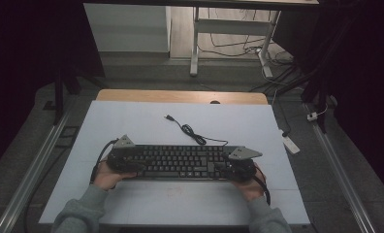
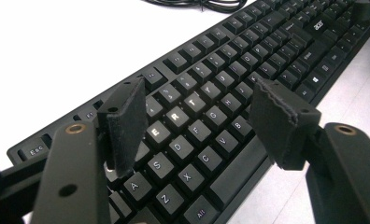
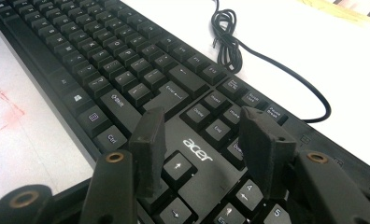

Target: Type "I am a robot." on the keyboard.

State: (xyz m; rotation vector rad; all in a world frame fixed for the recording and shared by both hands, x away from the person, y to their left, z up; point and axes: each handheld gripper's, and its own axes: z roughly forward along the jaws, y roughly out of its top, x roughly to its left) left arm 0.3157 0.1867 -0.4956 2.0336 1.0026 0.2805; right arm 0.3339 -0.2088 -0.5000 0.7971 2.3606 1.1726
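A black Acer keyboard lies across the white table sheet, near the front. Its black cable curls away behind it and ends in a USB plug. My left gripper is at the keyboard's left end, held by a hand. In the left gripper view this gripper is open, its pads spread over the letter keys. My right gripper is at the right end. That gripper is open above the arrow keys and the Acer logo. Neither holds anything.
The white sheet covers a wooden table whose far edge shows. A faint red smudge marks the sheet in front of the keyboard. Beyond the table stand desk legs and floor cables. A white power strip lies at the right.
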